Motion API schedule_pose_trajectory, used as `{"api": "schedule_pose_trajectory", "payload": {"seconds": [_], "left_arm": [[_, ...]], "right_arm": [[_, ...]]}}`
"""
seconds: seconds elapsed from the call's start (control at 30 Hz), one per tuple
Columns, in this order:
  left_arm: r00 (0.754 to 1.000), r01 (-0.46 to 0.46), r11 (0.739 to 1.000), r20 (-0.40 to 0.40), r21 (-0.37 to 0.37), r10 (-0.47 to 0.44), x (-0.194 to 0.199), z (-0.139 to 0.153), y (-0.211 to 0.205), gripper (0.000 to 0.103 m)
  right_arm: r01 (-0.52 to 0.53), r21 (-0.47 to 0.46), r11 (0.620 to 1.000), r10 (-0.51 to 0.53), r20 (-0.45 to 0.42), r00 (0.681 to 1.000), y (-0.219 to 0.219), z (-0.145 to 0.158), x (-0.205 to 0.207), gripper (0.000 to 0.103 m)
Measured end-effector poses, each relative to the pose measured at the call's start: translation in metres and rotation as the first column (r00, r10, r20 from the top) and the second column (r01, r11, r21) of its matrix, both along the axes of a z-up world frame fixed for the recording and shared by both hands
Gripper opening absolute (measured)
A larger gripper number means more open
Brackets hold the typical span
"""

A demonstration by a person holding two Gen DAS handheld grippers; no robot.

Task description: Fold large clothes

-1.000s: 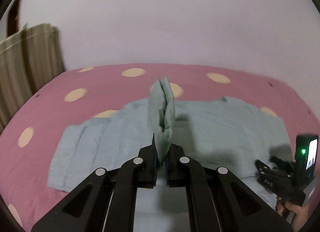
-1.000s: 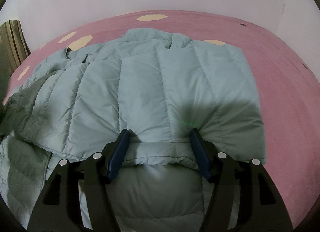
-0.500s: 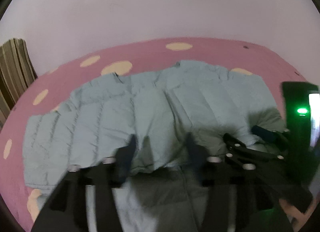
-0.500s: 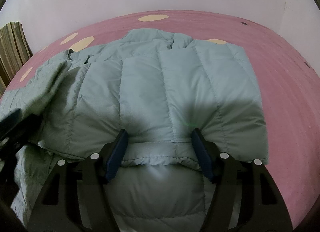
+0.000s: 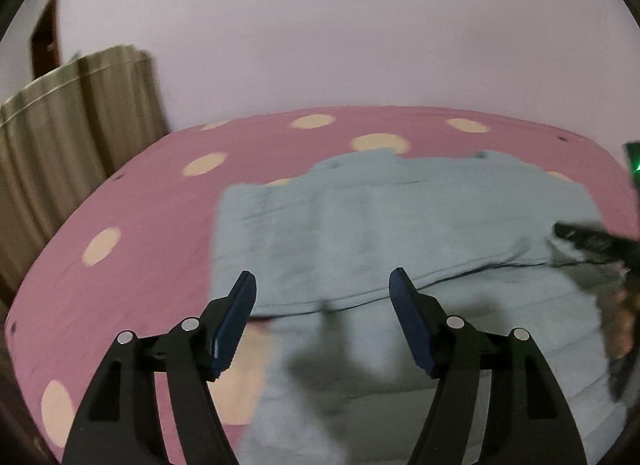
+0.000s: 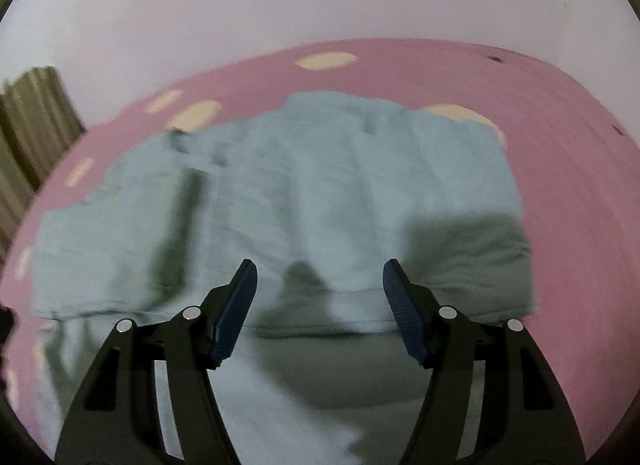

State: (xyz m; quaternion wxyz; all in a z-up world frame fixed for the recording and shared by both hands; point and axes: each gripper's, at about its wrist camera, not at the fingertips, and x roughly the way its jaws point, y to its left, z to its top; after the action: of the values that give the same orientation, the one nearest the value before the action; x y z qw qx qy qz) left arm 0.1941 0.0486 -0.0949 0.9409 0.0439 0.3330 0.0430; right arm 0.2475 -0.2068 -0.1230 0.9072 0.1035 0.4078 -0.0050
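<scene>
A pale blue-green quilted jacket (image 5: 400, 225) lies spread on the bed (image 5: 152, 217), which wears a pink cover with cream dots. The upper part of the garment is folded down over the lower part, and the fold's hem runs as a seam across the middle — plain in both wrist views, though both are smeared by motion. The left hand-held gripper (image 5: 322, 285) hangs just above the jacket's left portion with its jaws spread wide and nothing between the blue pads (image 5: 236, 317); its two shadows fall on the fabric below. The right hand-held gripper (image 6: 318, 275) is likewise released, jaws wide apart, poised above the folded hem near the jacket's right side, where a dark shadow covers the cloth. From the left wrist view the right tool shows only as a dark blurred shape at the far right edge (too smeared to read in detail), with a small green light (image 5: 636, 165) above it. A striped olive curtain (image 5: 80, 137) hangs at the left of the bed, against a plain pale wall (image 5: 320, 25). The jacket's far edge reaches toward the wall side of the bed, its left edge well inside the pink cover.
</scene>
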Motion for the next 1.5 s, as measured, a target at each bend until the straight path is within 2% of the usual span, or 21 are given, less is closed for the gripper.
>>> {"api": "schedule_pose_trajectory", "payload": {"seconds": [0.1,0.27,0.3,0.33,0.37,0.4,0.43,0.53,0.67,0.83,1.07,1.27,1.33,1.43,1.5], "left_arm": [[0.998,-0.062,0.998,-0.008,-0.008,0.062,-0.002,-0.004,0.03,0.068],[0.993,-0.118,0.993,-0.008,-0.03,0.118,-0.008,-0.008,0.059,0.068],[0.992,-0.123,0.992,-0.012,-0.031,0.122,-0.008,-0.01,0.063,0.068],[0.992,-0.123,0.992,-0.015,-0.032,0.123,-0.01,-0.012,0.064,0.068],[0.992,-0.124,0.992,-0.019,-0.034,0.123,-0.011,-0.013,0.066,0.068],[0.992,-0.125,0.991,-0.025,-0.036,0.124,-0.01,-0.015,0.068,0.068],[0.992,-0.125,0.991,-0.027,-0.039,0.124,-0.01,-0.016,0.069,0.068],[0.992,-0.125,0.991,-0.02,-0.042,0.124,-0.006,-0.014,0.071,0.068],[0.993,-0.118,0.992,-0.004,-0.044,0.118,0.0,-0.009,0.071,0.068],[0.996,-0.094,0.994,-0.014,-0.047,0.094,0.019,-0.008,0.062,0.068],[0.997,-0.067,0.996,-0.049,-0.052,0.064,0.043,-0.015,0.041,0.068],[0.995,-0.053,0.998,-0.081,-0.031,0.05,0.059,-0.025,0.026,0.068],[0.995,-0.047,0.999,-0.092,-0.024,0.045,0.065,-0.027,0.022,0.068],[0.995,-0.034,0.999,-0.089,-0.017,0.033,0.07,-0.025,0.017,0.068],[0.997,-0.026,1.0,-0.075,-0.008,0.026,0.075,-0.019,0.013,0.068]], "right_arm": [[-0.061,0.037,0.997,0.061,-0.001,0.998,0.026,0.006,0.007,0.066],[-0.11,0.1,0.989,0.115,-0.05,0.992,0.06,-0.009,0.029,0.064],[-0.118,0.124,0.985,0.127,-0.071,0.989,0.066,-0.015,0.033,0.057],[-0.124,0.136,0.983,0.136,-0.086,0.987,0.07,-0.018,0.036,0.038],[-0.136,0.132,0.982,0.151,-0.112,0.982,0.077,-0.024,0.039,0.028],[-0.148,0.123,0.981,0.163,-0.12,0.979,0.081,-0.024,0.042,0.013],[-0.159,0.113,0.981,0.172,-0.116,0.978,0.084,-0.022,0.042,0.006],[-0.143,0.072,0.987,0.148,-0.057,0.987,0.08,-0.003,0.036,0.005],[-0.084,0.017,0.996,0.084,0.024,0.996,0.052,0.023,0.023,0.004],[0.002,-0.037,0.999,0.0,0.045,0.999,-0.001,0.032,0.016,0.004],[0.113,-0.038,0.993,-0.113,-0.023,0.993,-0.071,0.005,0.012,0.004],[0.13,-0.025,0.991,-0.132,-0.099,0.986,-0.096,-0.031,0.015,0.005],[0.116,-0.038,0.993,-0.119,-0.101,0.988,-0.094,-0.033,0.015,0.005],[0.105,-0.036,0.994,-0.108,-0.099,0.989,-0.094,-0.024,0.013,0.015],[0.125,-0.036,0.992,-0.127,-0.062,0.99,-0.097,-0.009,0.007,0.029]]}}
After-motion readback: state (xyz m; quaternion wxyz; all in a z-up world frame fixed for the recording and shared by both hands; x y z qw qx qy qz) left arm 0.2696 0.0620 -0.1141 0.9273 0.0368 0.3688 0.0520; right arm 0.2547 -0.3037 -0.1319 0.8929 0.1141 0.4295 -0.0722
